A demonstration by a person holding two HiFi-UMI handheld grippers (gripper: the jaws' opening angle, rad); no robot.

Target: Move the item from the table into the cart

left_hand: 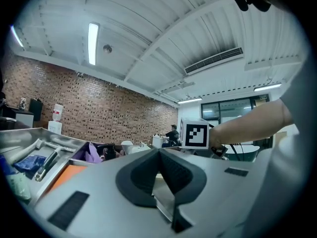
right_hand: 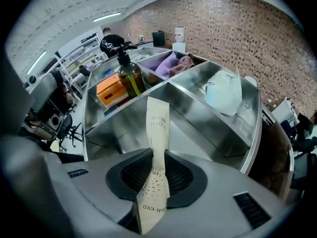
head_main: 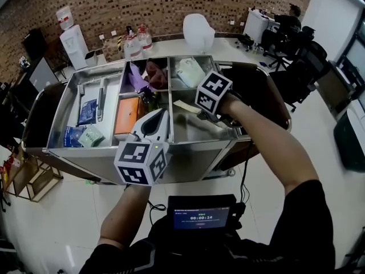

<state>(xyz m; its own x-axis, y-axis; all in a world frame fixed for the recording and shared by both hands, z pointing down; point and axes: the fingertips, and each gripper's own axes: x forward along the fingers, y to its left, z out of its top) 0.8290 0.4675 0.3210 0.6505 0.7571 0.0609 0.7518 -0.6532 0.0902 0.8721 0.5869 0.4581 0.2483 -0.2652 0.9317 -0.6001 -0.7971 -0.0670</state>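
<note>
A cream paper toothbrush packet (right_hand: 156,148) stands up between the pads of my right gripper (right_hand: 153,180), which is shut on its lower part. In the head view the right gripper (head_main: 197,110) points steeply down, and the packet (head_main: 187,107) hangs over the bare front right compartment of the steel cart (head_main: 142,145). My left gripper (head_main: 155,119) is held level over the cart's near edge. In the left gripper view the left gripper (left_hand: 161,175) has its dark pads together with nothing between them.
The cart's other compartments hold an orange box (head_main: 126,116), a brown pump bottle (right_hand: 130,78), a white pouch (right_hand: 224,93), purple cloth (head_main: 137,79), blue packets (head_main: 86,112) and a metal tool (head_main: 101,99). A white table (head_main: 171,45) stands behind the cart. A person (head_main: 288,21) sits far back right.
</note>
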